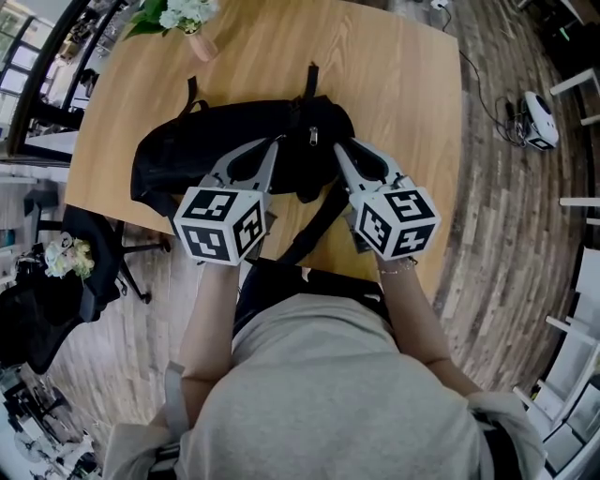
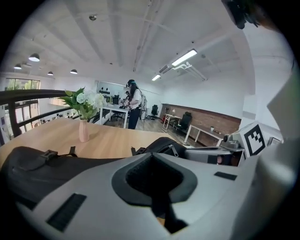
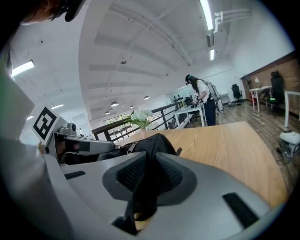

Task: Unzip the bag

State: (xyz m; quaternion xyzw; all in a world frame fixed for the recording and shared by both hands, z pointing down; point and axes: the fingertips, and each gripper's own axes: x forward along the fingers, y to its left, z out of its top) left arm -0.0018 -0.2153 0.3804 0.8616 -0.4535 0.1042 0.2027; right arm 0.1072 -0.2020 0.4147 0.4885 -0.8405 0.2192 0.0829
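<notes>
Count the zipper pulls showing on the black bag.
1. A silver zipper pull lies on top of the bag, toward its right end in the head view. Others may be hidden in folds or underneath.

The bag (image 1: 187, 145) was black. The left gripper (image 1: 274, 142) and right gripper (image 1: 339, 146) were grey, cubes (image 1: 220, 225) marked black-and-white. Beyond them, a pink vase (image 1: 200, 45), white flowers (image 1: 187, 11), pale wooden table (image 1: 394, 84).
</notes>
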